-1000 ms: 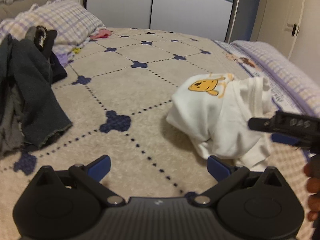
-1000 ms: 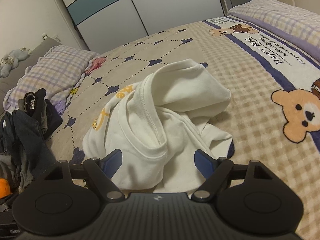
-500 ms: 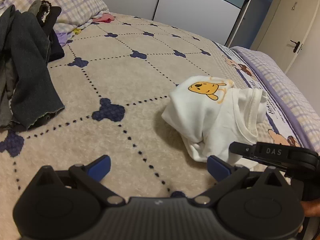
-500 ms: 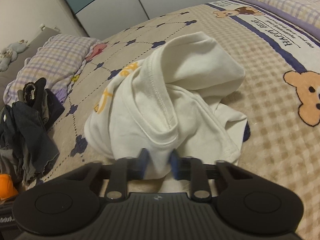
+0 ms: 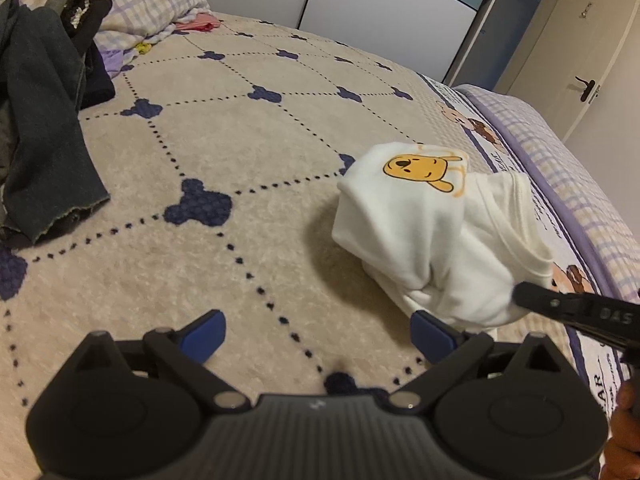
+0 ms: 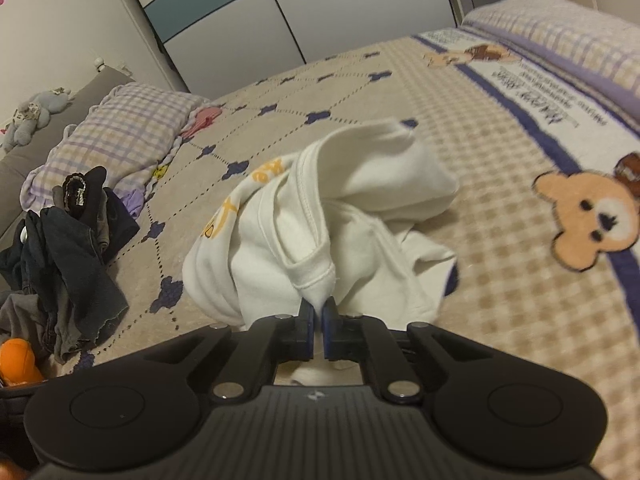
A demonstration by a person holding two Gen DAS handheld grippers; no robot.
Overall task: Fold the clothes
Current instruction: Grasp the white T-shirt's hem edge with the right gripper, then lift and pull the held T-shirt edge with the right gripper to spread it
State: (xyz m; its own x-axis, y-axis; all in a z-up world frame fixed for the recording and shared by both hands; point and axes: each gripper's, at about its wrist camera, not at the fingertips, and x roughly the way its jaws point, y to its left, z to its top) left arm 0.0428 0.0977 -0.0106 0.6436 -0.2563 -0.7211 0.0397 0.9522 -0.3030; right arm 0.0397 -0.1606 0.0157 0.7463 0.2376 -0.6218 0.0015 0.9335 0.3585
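My right tongs point(image 6: 319, 317) pinch a seam of the white shirt point(image 6: 320, 224) bunched on the bed point(image 5: 248, 184) straight ahead of them — my left tongs point(image 5: 316, 334), spread and empty, have the shirt ahead to their right, nearest their right finger.

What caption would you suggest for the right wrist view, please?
Right claw shut on a hem of the crumpled white shirt on the bed, dark clothes piled at left.
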